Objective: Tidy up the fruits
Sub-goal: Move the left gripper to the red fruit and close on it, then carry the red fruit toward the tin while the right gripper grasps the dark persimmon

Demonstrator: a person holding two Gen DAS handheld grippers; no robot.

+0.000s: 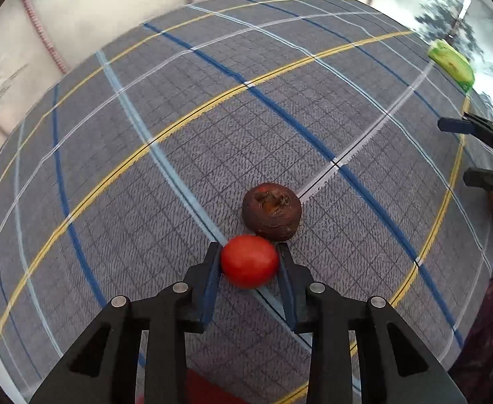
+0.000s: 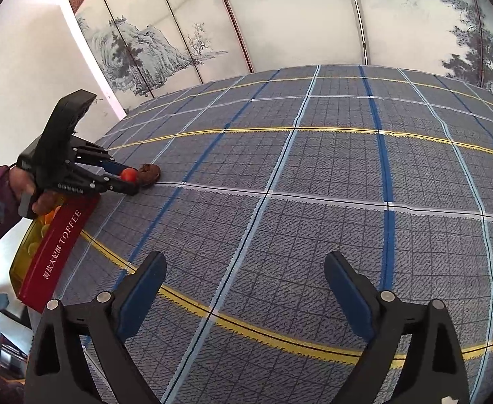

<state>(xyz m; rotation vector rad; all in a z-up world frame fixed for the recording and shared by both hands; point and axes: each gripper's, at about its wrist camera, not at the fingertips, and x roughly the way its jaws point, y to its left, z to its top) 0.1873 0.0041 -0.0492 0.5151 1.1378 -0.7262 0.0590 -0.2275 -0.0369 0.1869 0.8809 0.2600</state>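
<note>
A red tomato (image 1: pixel 249 261) sits between the fingers of my left gripper (image 1: pixel 249 252), which is shut on it, low over the plaid tablecloth (image 1: pixel 179 118). A dark brown wrinkled fruit (image 1: pixel 271 211) lies on the cloth just beyond the tomato, touching it. Both show in the right wrist view, the tomato (image 2: pixel 129 174) in the left gripper (image 2: pixel 130 181) and the brown fruit (image 2: pixel 149 174) beside it. My right gripper (image 2: pixel 244 269) is open and empty above the cloth. It also shows at the right edge of the left wrist view (image 1: pixel 465 149).
A red TOFFEE box (image 2: pixel 56 252) holding orange and yellow fruits stands at the table's left edge, under the left hand. A green avocado half (image 1: pixel 452 62) lies at the far right of the cloth. Painted screen panels (image 2: pixel 280 17) stand behind the table.
</note>
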